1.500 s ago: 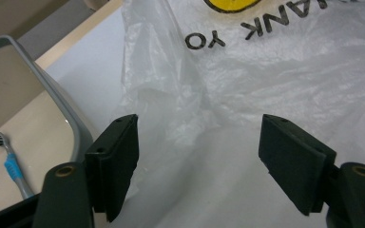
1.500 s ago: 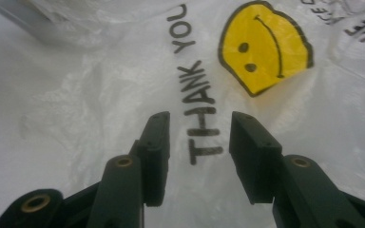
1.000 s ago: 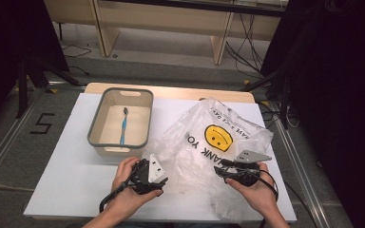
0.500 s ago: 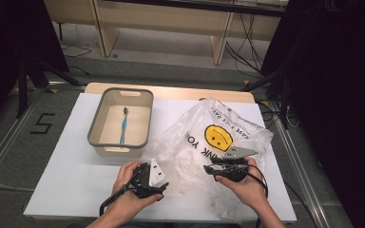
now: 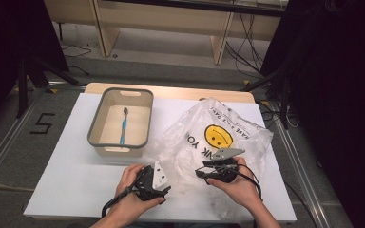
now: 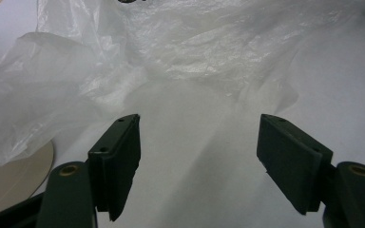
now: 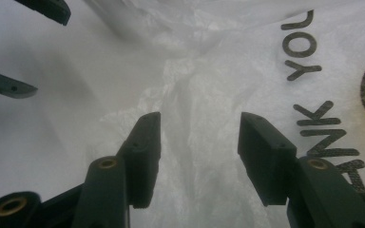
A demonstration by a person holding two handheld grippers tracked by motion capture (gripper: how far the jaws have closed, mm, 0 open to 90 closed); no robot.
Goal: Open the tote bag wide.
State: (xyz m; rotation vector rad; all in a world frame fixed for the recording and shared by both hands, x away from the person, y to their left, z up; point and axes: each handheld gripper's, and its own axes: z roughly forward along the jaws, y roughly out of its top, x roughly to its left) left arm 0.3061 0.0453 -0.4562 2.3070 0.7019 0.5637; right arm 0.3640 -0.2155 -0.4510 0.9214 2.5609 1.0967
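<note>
white tabletop (image 5: pixel 66 175) carries the work; dark floor and wooden furniture lie beyond it. clear plastic bag (image 5: pixel 204 142) with a yellow smiley print lies crumpled on the right half of the table. grey-rimmed tub (image 5: pixel 95 128) stands to its left, just beside it, with a blue toothbrush (image 5: pixel 122 128) inside.

changes against the earlier frames: right gripper (image 5: pixel 202 172) has shifted leftward across the near part of the bag, toward the left gripper (image 5: pixel 164 183). its jaws have just been opening; in the right gripper view they stand apart above the bag film, with a raised fold of film between them, pads not pressing on it. left gripper has kept its place at the bag's near left edge. its jaws stand wide apart, bare table and the bag's edge ahead of them, nothing clamped. tub, toothbrush and bag lie as before.

limits of view: bag lettering is cut off and only partly legible. whether the bag holds anything cannot be told through the crumpled film. both hands cover much of the gripper bodies in the high view.
</note>
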